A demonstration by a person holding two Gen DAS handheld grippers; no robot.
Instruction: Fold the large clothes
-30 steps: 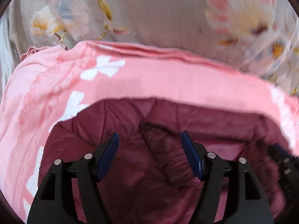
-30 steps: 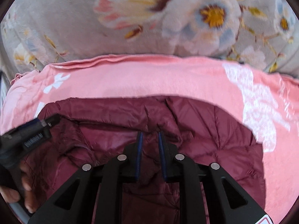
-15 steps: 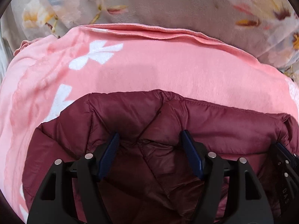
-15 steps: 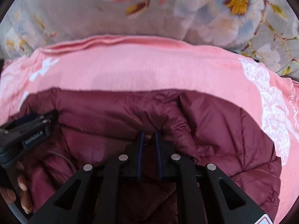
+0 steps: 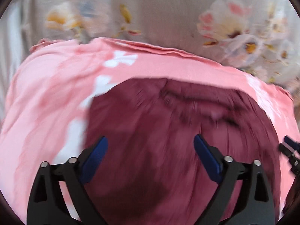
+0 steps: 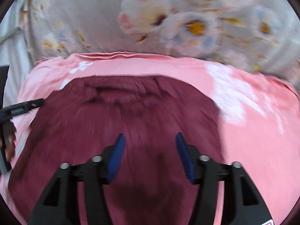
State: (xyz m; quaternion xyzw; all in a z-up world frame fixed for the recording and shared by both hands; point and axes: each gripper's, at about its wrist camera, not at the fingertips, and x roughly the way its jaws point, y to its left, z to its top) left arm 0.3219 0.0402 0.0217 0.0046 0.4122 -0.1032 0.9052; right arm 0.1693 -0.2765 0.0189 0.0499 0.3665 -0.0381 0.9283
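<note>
jacket (image 5: 168,140): maroon | blanket (image 5: 46,112): pink, white bows | sheet (image 5: 168,9): grey, floral

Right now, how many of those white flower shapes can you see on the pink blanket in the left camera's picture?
3, though blurred. One white flower sits near the pink blanket's far edge, one below it by the maroon jacket, one lower still. The jacket may hide more.

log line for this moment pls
left gripper: opening, empty | right gripper: opening, empty | jacket: lying on pink blanket
</note>
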